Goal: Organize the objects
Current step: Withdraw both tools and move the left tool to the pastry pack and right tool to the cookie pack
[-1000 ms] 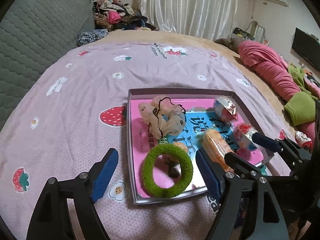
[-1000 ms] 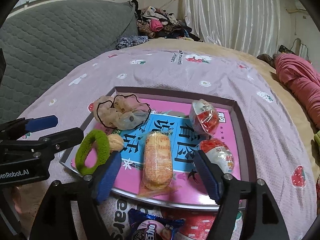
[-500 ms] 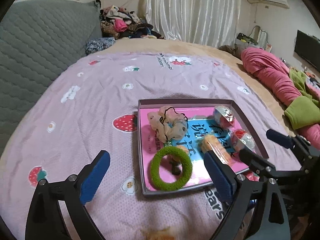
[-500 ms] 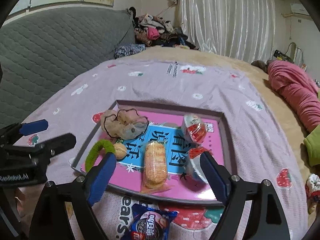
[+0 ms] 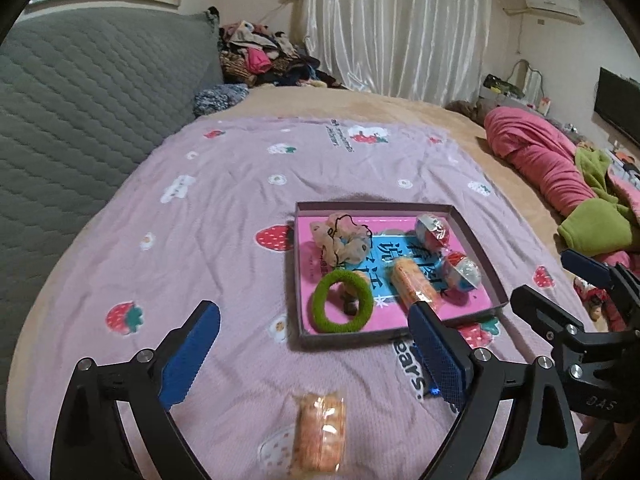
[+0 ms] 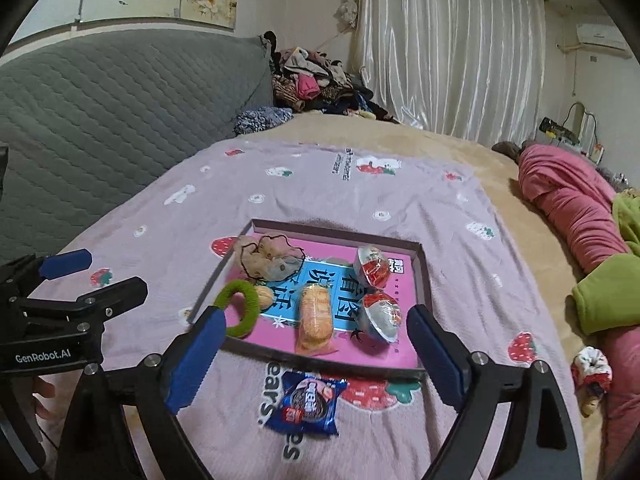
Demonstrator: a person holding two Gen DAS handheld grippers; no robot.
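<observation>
Tray [image 5: 476, 240] sat mid-bed as landmark; on the near side of its front rim two packets lay loose: orange biscuit pack [image 5: 320, 432], long axis pointing traywards, between the released left hand-held gripper [image 5: 316, 354] fingers, and blue cookie packet [image 6: 310, 404] beneath the empty, opening right hand-held gripper [image 6: 316, 352].

Grey quilted headboard [image 5: 92, 92], white curtains [image 5: 400, 28], clothes pile [image 6: 316, 80], wall air conditioner [image 5: 554, 2]
</observation>
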